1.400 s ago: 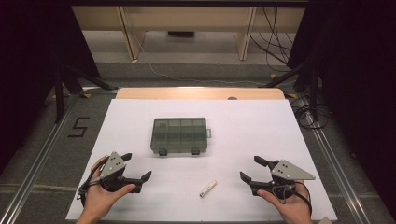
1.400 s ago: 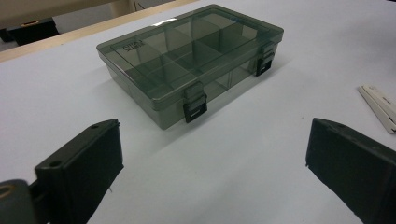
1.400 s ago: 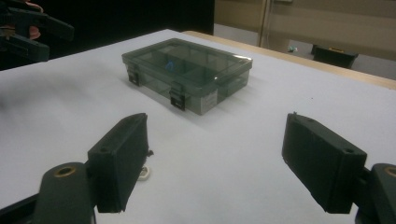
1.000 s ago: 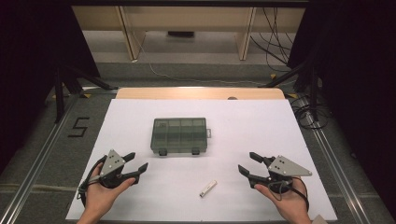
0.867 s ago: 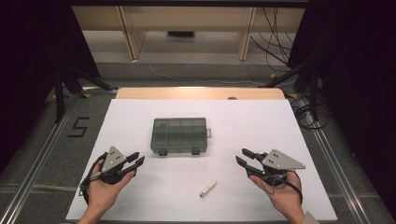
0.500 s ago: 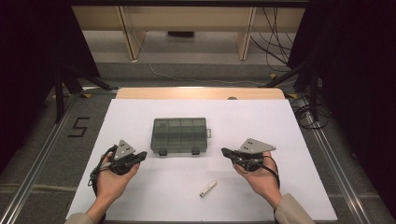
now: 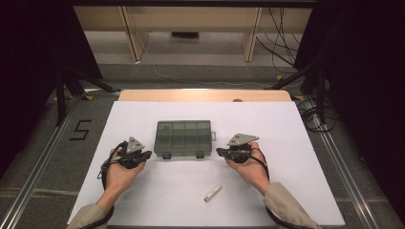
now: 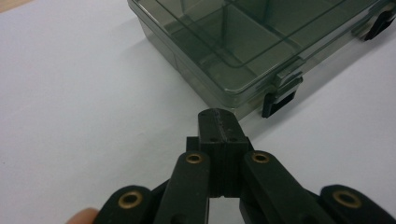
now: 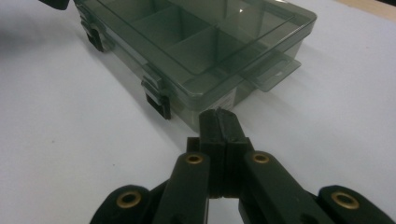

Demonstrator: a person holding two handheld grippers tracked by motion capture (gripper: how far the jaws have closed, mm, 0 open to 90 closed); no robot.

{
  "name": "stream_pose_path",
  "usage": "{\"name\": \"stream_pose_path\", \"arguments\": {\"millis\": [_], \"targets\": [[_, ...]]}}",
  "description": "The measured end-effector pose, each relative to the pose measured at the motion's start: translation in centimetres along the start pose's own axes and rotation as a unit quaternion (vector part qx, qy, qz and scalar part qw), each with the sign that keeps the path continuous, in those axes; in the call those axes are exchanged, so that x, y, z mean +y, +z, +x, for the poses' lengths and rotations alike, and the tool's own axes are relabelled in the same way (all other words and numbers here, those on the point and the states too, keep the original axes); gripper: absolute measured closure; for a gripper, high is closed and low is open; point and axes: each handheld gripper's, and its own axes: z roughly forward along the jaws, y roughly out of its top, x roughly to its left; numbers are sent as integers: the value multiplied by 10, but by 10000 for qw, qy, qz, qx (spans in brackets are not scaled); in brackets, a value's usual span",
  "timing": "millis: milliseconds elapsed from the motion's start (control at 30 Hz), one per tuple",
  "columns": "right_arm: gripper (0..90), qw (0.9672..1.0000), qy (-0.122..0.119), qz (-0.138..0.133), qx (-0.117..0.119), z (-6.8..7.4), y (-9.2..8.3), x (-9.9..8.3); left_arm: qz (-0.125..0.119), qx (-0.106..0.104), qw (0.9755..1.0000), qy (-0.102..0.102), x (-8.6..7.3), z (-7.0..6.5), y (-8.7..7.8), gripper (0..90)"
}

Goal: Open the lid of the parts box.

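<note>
High view: a grey compartment box (image 7: 183, 139) lies lid-closed mid-table on the white sheet (image 7: 296, 143). The left gripper (image 7: 143, 156) sits just off its near-left corner and the right gripper (image 7: 220, 152) just off its near-right corner; both are clenched on nothing, having just closed. Bare sheet lies left, right and near, save a small white cylinder (image 7: 213, 192) near the front edge.

Box (image 7: 184, 138) centred on surface (image 7: 296, 157); left claw (image 7: 145, 155) just beside its left corner, right claw (image 7: 220, 151) right; tube (image 7: 213, 192) nearer.
</note>
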Motion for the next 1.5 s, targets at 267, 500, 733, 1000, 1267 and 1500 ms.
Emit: {"name": "stream_pose_path", "arguments": {"millis": [267,500,733,1000,1267,1500], "targets": [[900,9998,-90,149,27,2,12,2,118,-38,9995,299,2,1,7,897],[900,9997,-99,223,35,2,15,1,65,-64,9991,402,2,3,9,897],[900,9995,-172,262,21,5,18,2,26,28,9995,310,2,1,11,897],[900,9993,-280,266,6,6,17,3,134,-33,9985,523,2,2,9,896],[900,9994,-255,240,26,8,17,4,96,-136,9982,571,3,1,7,896],[900,9994,-243,241,35,8,17,4,31,-98,9982,587,3,-1,7,896]]}}
